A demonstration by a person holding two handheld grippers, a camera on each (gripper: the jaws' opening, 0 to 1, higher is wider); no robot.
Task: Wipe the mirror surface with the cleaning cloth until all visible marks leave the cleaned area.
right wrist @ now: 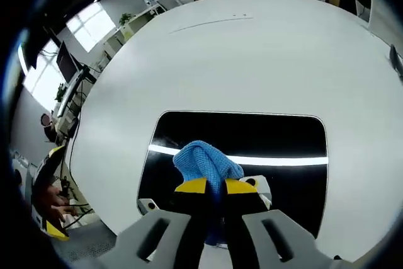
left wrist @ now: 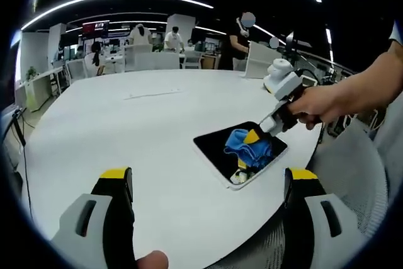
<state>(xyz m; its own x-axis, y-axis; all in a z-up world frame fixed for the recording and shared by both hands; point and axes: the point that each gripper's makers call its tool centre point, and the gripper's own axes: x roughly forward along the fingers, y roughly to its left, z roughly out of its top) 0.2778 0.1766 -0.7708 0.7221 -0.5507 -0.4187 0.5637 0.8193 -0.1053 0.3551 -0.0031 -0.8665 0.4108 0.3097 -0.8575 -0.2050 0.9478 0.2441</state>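
The wiping step is under way. In the right gripper view, the right gripper [right wrist: 215,187] is pressing its jaws together on the blue cloth [right wrist: 204,162] at the lower middle of the frame, holding the cloth down on the dark mirror [right wrist: 283,137], which is lying flat on the white counter [right wrist: 252,55]. In the left gripper view the same mirror [left wrist: 214,143] is sitting right of centre, with the cloth [left wrist: 249,146] bunched on it and the right gripper [left wrist: 255,135] reaching in from the upper right, gripped by the person's hand [left wrist: 318,105].

The left gripper [left wrist: 208,184] is hovering over the counter [left wrist: 126,124] with its jaws wide apart, holding nothing.

Whether marks remain on the glass is too fine to tell. The next move probably calls for dragging the cloth across the uncovered parts of the mirror, keeping it pressed flat.
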